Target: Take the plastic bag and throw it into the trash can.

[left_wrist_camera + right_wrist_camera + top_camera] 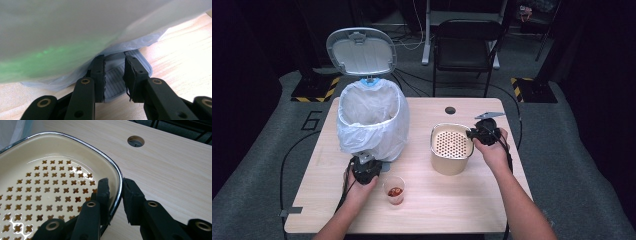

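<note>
Strainer basket (452, 145), cream enamel with a dark metal rim and a perforated insert of small cross-shaped holes, sat on the wooden table (422, 210) to the right of the pedal bin (372, 120), well apart from it. Seen along the right gripper's jaws, the insert looked wet and glossy, with no food visible on it.

Right gripper (472, 133) came at the strainer's right rim: one jaw inside the wall, the other outside, rim between them (119, 185). The outer jaw showed a sliver of gap to the rim, so it was not clear that the pads were pressing yet; read as straddling, not a confirmed grip. Straddling the wall is likely the only workable hold here, since the body is too wide to span.

Left gripper (114, 75) was down at the bin's base, jaws close together over the ribbed grey foot pedal (117, 82). They looked to be clamped on the pedal's edges, pushing it. That fits the lid (361, 51) standing upright and open behind the bin, judged as held open by the pedal. White liner bag (362, 107) draped over the bin rim and sagged down near the pedal.

Small clear plastic cup (394, 190) with reddish contents stood in front of the bin, just beside the left hand (361, 186). Cable grommet hole (450, 110) sat in the table behind the strainer.

Likely intent: lift the strainer over to the open bin.
</note>
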The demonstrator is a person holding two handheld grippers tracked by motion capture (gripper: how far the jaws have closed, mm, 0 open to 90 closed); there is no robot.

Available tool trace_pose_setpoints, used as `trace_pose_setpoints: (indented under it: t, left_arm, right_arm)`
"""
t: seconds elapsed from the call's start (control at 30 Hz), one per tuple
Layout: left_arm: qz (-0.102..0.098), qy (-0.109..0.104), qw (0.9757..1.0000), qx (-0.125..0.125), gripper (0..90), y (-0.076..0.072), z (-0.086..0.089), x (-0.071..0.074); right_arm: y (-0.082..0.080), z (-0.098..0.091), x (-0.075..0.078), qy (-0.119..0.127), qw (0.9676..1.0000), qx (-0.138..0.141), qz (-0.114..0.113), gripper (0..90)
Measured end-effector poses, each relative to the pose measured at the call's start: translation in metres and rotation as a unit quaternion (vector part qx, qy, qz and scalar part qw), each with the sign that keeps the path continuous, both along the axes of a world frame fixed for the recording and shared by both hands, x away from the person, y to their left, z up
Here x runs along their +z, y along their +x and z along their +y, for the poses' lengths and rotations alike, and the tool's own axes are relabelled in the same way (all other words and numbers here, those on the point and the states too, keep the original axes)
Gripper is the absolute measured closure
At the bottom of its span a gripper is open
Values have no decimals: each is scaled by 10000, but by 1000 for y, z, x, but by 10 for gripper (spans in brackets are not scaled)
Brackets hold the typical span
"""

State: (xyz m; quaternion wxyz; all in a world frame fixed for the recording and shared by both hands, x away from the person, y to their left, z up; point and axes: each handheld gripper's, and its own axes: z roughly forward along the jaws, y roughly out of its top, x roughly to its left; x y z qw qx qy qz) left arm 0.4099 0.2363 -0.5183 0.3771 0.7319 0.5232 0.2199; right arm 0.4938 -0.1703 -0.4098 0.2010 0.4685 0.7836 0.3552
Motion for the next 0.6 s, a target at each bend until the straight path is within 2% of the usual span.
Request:
trace_pose_setpoints:
  t: [0.2,0.27,0.3,0.33,0.6]
  left_arm:
    - [-14,30,10000,32,704,0,0,0]
    - [-8,35,10000,36,704,0,0,0]
    - [-15,30,10000,39,704,0,0,0]
    - [-13,30,10000,34,703,0,0,0]
    - [-5,36,10000,33,704,0,0,0]
  right_arm:
    - [-6,8,1,-27,9995,324,9,793]
    - [-7,9,1,-53,9994,352,4,793]
    - [-11,11,1,18,9994,333,58,794]
    - [-14,12,0,2,9990,436,23,794]
    - [-26,15,-1,79,9984,568,16,794]
